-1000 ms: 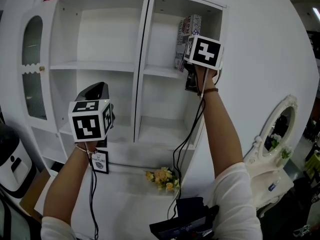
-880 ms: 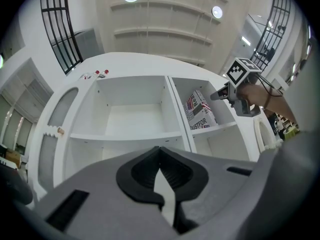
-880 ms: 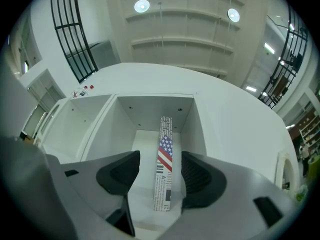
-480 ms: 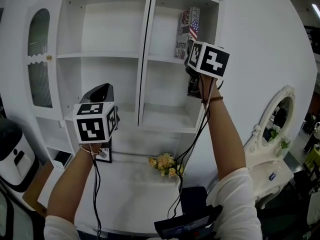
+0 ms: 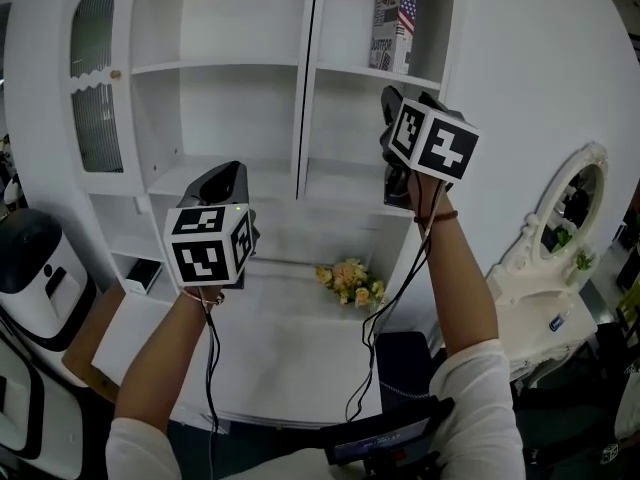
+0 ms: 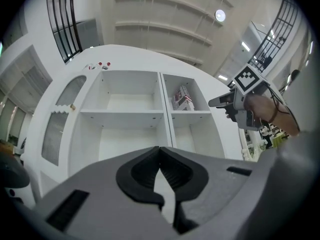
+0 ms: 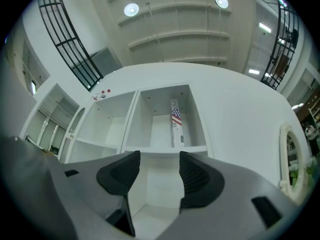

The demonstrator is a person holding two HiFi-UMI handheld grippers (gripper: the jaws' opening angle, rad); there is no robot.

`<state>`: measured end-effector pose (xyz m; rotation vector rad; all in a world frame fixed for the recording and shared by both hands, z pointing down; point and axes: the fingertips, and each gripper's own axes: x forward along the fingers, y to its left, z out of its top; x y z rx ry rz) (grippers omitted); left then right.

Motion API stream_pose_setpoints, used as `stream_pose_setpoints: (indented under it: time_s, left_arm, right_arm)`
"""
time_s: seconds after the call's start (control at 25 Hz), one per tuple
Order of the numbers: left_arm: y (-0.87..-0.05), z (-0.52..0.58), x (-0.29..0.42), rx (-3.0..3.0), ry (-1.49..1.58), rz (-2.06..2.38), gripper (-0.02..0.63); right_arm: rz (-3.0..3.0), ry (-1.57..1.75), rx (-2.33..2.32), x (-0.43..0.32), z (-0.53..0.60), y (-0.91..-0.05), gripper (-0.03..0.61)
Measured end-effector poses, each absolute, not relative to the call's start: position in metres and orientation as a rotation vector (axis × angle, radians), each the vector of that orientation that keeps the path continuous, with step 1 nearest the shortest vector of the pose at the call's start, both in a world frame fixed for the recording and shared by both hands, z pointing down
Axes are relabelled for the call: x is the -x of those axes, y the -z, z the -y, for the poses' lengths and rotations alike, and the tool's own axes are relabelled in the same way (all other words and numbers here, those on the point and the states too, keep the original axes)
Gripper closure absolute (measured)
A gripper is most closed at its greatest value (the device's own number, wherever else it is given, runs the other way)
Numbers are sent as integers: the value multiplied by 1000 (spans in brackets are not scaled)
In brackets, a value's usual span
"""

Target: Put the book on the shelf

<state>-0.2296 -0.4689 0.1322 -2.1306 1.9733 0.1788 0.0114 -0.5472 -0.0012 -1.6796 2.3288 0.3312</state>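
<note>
The book (image 5: 397, 23), with a flag pattern on its cover, stands upright on the top right shelf (image 5: 375, 71) of a white cabinet. It appears in the right gripper view as the book (image 7: 176, 123), beyond the jaws. My right gripper (image 5: 391, 101) is below the book and apart from it. Seen through its own camera, the right gripper (image 7: 159, 170) stands open and holds nothing. My left gripper (image 5: 224, 176) hangs lower, in front of the left bay. The left gripper (image 6: 160, 156) is shut on nothing. The book (image 6: 183, 98) also shows there.
The cabinet has an arched glass door (image 5: 95, 78) at its left and bare shelves. On the white tabletop (image 5: 280, 348) below lie yellow flowers (image 5: 350, 280). A white framed mirror (image 5: 572, 206) stands at the right, and a black and white appliance (image 5: 35, 268) at the left.
My right gripper has drawn back and down from the book, which stays on the shelf. The left gripper has also come lower and nearer to me.
</note>
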Motion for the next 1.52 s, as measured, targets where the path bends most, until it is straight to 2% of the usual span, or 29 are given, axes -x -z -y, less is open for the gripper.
stream_pose_setpoints:
  time_s: [0.24, 0.72, 0.84, 1.0, 1.08, 1.52]
  left_arm:
    - [-171, 465, 217, 2209, -178, -1947, 606]
    - [-241, 423, 165, 2273, -163, -1845, 606]
    - [-257, 414, 157, 2288, -173, -1842, 606]
    - [-285, 400, 150, 2357, -179, -1836, 606]
    - [-301, 395, 147, 2392, -170, -1835, 606]
    - [-344, 370, 124, 2380, -127, -1864, 606]
  right_arm:
    - [-2346, -262, 1658, -10, 527, -58, 319]
    - [-2369, -275, 1751, -24, 469, -167, 389]
    - [-2359, -284, 1812, -31, 457, -197, 423]
    - [-2348, -258, 1879, -40, 438, -241, 524]
    - [-2352, -230, 1901, -45, 428, -264, 542]
    - [-2363, -142, 1898, -82, 396, -341, 555]
